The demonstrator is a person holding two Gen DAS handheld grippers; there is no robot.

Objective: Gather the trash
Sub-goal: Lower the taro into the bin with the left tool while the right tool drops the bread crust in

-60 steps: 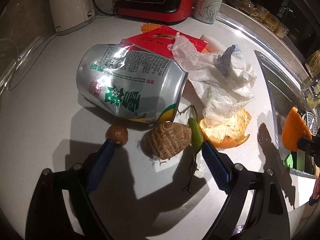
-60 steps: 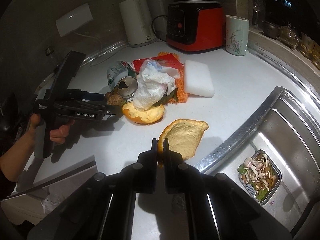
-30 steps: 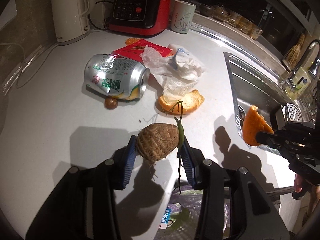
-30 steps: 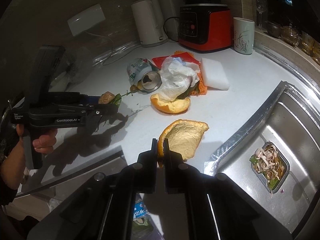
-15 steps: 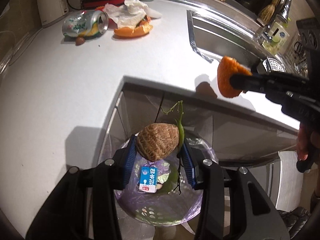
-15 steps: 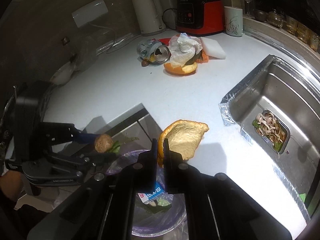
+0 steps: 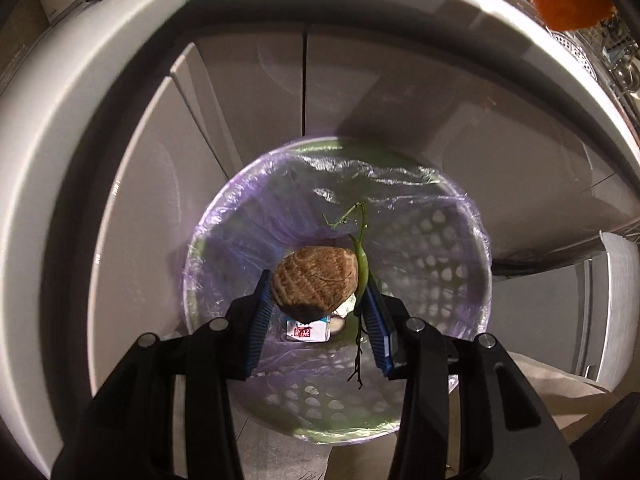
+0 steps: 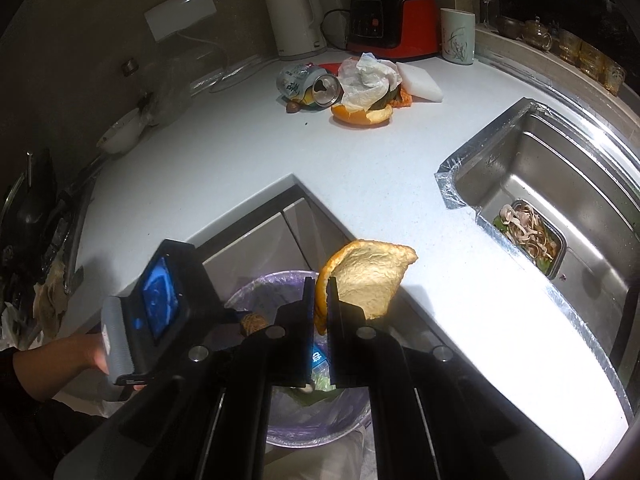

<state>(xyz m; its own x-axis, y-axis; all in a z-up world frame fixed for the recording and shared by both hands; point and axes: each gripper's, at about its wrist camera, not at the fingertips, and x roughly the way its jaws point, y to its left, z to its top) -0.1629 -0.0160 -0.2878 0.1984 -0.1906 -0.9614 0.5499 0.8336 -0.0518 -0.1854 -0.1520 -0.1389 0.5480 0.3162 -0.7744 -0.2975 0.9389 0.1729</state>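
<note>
A rough, ridged brown root [image 7: 314, 280] and a thin green stem [image 7: 362, 264] are clamped between the left gripper [image 7: 316, 288] pads above the purple-lined perforated bin [image 7: 472, 248]. A small carton [image 7: 307, 330] inside is partly hidden. A curled orange peel [image 8: 366, 280] is pinched by the closed right gripper [image 8: 320, 300] over the bin's rim.

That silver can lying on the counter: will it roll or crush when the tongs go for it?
The can lies on its side with its open mouth showing, so it is probably empty and light. A sideways push would likely roll it, though the small brown nut and orange peel beside it may check that. Thin walls could dent under a firm squeeze.
</note>
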